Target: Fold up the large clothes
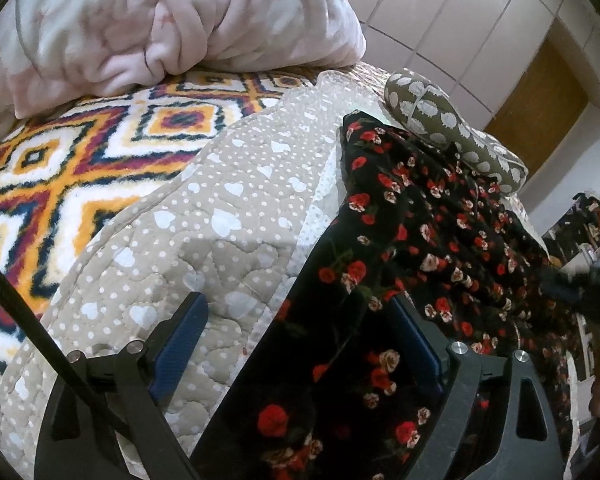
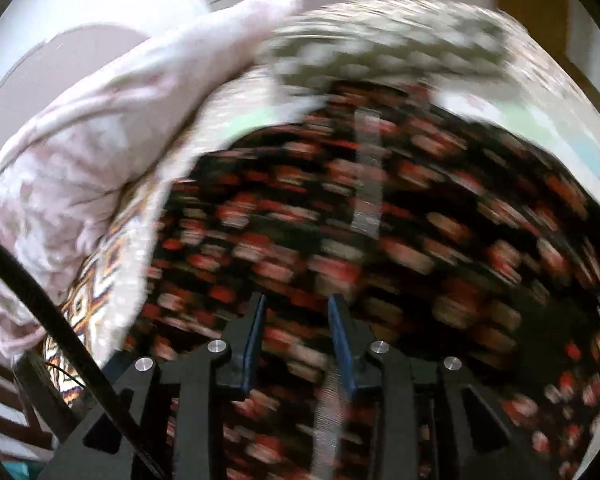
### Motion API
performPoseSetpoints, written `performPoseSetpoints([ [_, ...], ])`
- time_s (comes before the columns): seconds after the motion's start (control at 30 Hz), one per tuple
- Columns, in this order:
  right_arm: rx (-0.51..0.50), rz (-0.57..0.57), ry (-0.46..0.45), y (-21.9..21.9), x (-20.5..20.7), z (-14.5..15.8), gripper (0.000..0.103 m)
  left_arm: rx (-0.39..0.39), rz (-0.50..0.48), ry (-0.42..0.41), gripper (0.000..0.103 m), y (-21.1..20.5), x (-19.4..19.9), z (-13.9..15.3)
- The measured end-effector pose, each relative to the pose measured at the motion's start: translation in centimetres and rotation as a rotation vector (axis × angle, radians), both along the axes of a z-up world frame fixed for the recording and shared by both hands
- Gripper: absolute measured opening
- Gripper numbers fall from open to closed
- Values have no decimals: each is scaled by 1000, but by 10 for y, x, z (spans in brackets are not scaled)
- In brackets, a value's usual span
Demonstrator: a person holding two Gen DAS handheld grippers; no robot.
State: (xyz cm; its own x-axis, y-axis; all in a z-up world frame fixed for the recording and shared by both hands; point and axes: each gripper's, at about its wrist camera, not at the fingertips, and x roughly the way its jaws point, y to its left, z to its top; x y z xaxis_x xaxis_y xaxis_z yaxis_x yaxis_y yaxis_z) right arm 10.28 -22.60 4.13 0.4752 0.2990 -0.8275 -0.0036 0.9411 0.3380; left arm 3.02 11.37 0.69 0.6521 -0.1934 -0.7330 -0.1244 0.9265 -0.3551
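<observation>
Black floral garment [image 1: 440,232] spread on my beige heart-print quilt [image 1: 204,232], edge running between left gripper [image 1: 296,320] fingers, spread wide, not clamped. Right gripper [image 2: 296,316] above blurred garment [image 2: 380,240], fingers apart. Patterned blanket [image 1: 60,168], pink comforter [image 1: 140,20], spotted pillow [image 1: 440,120] beyond.

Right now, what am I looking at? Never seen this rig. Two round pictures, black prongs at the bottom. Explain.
No robot: a person holds a two-finger gripper in each hand, each with a fisheye camera looking along its fingers. The prongs are those fingers.

Left view: the left gripper is open over a bed. A black floral garment lies on a heart-print quilt, one edge running between the fingers. Nearby are a pink blanket, a patterned rug and a spotted pillow.

Right view, motion-blurred: the right gripper is open above the same garment. Nothing is held.
</observation>
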Motion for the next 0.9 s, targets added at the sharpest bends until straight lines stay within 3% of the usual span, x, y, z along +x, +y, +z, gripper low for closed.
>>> performPoseSetpoints([
  [0.1,24,-158,54,-69,-19,-25,31,33,-1,14,90,-5,2,0],
  [0.13,71,-203,57,-96,-28,-34,15,44,-1,19,90,-6,3,0],
  [0.17,119,-234,61,-115,-37,-36,16,60,-3,26,90,-8,4,0],
  [0.3,113,-348,4,-177,-86,-28,29,109,-9,47,90,-14,6,0],
  [0.57,181,-626,-120,-325,-214,-14,31,180,-19,79,90,-22,0,21],
  [0.73,310,-811,-153,-402,-267,-33,35,145,-10,57,90,-24,-23,55],
  [0.9,477,-913,-186,-441,-283,-56,50,63,-71,50,90,-47,-51,79],
])
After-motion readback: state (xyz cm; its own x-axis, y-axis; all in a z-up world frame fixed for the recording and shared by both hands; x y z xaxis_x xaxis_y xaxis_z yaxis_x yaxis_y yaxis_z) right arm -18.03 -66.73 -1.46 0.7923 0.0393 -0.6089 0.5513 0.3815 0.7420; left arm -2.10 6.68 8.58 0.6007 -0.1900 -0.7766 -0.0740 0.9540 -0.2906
